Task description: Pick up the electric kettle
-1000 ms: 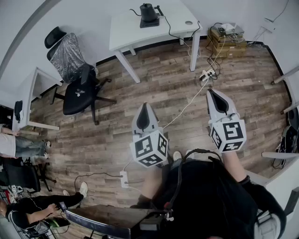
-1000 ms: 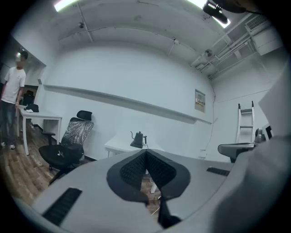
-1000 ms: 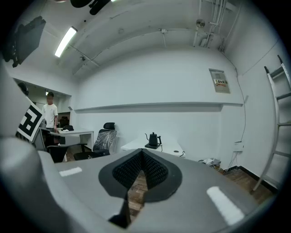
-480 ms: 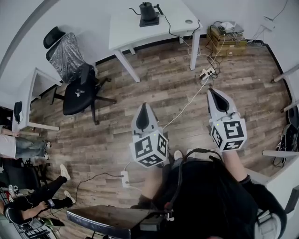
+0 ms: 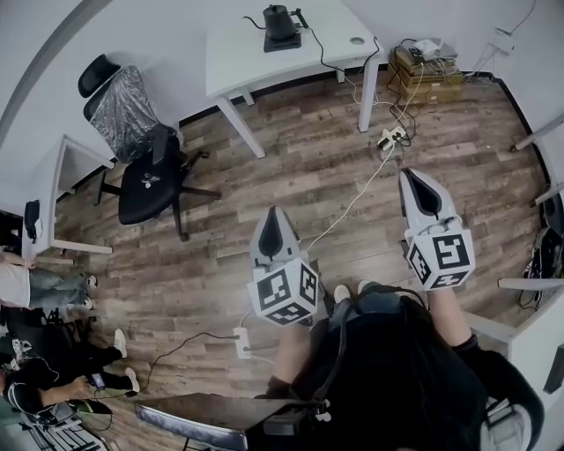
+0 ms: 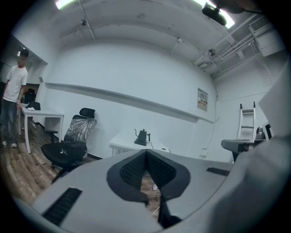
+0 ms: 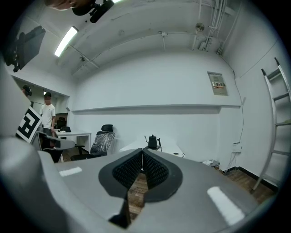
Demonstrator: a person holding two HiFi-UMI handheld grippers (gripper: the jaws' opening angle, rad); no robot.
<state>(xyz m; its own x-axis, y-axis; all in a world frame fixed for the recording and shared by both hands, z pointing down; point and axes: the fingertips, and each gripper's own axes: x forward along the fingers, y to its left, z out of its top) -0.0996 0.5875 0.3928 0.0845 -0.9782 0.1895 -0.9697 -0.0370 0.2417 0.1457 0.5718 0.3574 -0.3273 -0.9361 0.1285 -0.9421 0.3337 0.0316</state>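
Wood floor [image 5: 300,167]: one kettle [image 5: 280,22], two grippers [image 5: 272,211] [image 5: 409,174]

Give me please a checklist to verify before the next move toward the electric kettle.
1. Electric kettle found, upright on its base on the white table: ok.
2. Left claw empty: ok. Open for grasping: not ok, it is shut.
3. Right claw open for grasping: not ok, it is shut and empty too.
4. Kettle within reach: not ok, it stands far across the room.
5. Walking path free: not ok, a white cable lies on the way.
6. Water inside the kettle: cannot tell.
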